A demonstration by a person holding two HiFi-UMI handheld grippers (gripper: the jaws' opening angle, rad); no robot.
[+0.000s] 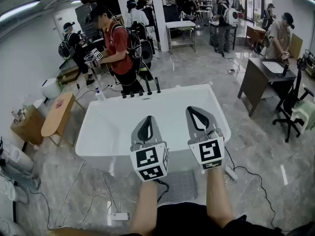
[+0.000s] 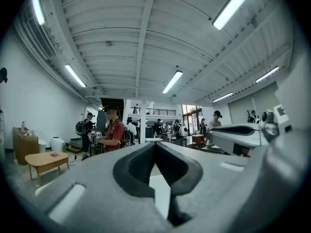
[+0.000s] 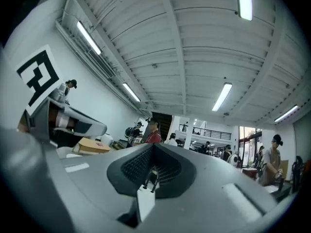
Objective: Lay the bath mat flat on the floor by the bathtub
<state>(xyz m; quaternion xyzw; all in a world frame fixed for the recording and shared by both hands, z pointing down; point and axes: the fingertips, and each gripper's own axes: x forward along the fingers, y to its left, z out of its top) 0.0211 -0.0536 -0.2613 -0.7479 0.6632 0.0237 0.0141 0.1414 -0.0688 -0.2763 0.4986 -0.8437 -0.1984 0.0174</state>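
The marbled floor (image 1: pixel 256 146) carries a white tub (image 1: pixel 118 127); a grey mat (image 1: pixel 184 186) lies beside the tub, a power strip (image 1: pixel 119 216) near it.

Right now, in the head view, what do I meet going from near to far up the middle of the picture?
bath mat → bathtub → black taps → person in the red shirt → white table

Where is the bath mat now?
In the head view, the bath mat lies on the floor by the near side of the bathtub, between the person's forearms.
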